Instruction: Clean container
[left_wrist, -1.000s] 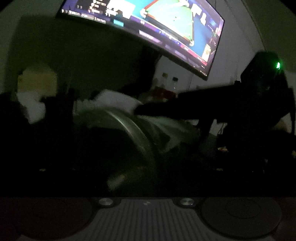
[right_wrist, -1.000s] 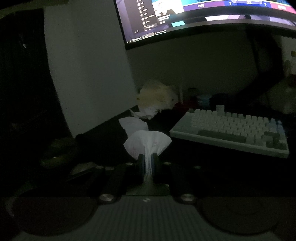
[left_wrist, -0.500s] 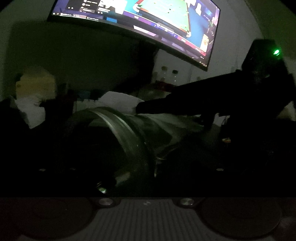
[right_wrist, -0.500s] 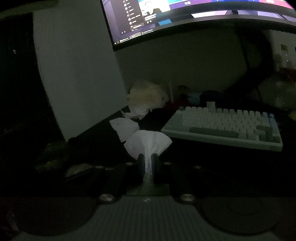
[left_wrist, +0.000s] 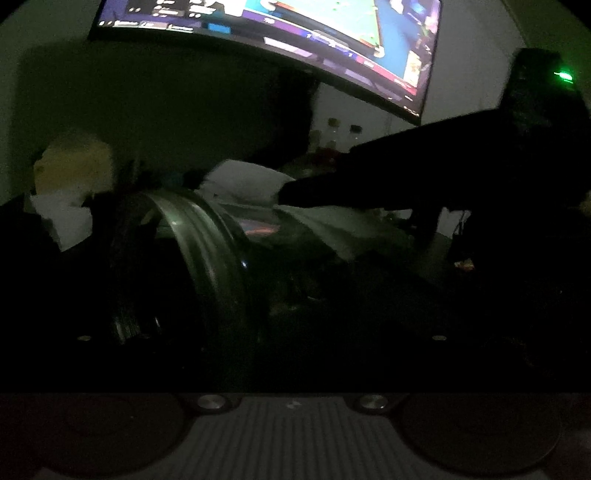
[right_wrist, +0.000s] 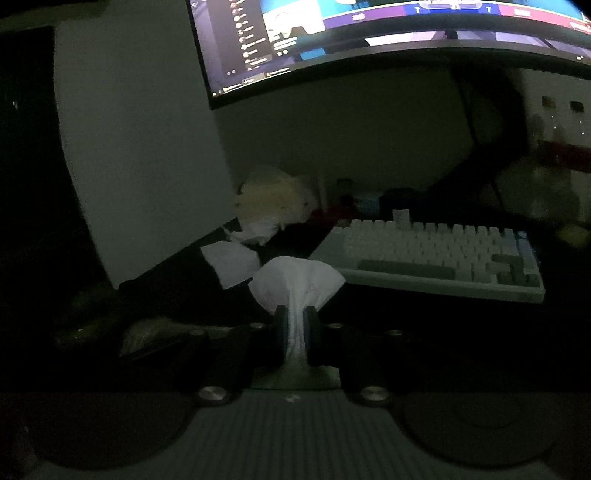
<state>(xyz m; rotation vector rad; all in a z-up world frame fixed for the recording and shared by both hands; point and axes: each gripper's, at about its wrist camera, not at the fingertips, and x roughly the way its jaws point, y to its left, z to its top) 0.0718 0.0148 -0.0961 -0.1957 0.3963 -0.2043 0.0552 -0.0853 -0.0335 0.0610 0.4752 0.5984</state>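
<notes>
One curved monitor (right_wrist: 388, 40) spans the top of the right wrist view and serves as the reference landmark; its screen is lit. Below the monitor, toward its right half, a pale keyboard (right_wrist: 432, 254) lies flat on the dark desk. Below the monitor's left edge sits a heap of crumpled paper (right_wrist: 273, 206).

The container (left_wrist: 192, 258), a clear cylindrical jar lying on its side, occupies the centre-left of the left wrist view, below the monitor (left_wrist: 288, 33), directly ahead of the left gripper. The left gripper's fingers are lost in darkness, so its jaw state cannot be determined, nor whether it contacts the container.

The right gripper (right_wrist: 295, 325) is clamped on a white tissue (right_wrist: 297, 284), which fans out above the fingertips. In the left wrist view, the right gripper (left_wrist: 291, 194) reaches in from the right, its tip above the container, with the tissue (left_wrist: 240, 181) at the tip.
</notes>
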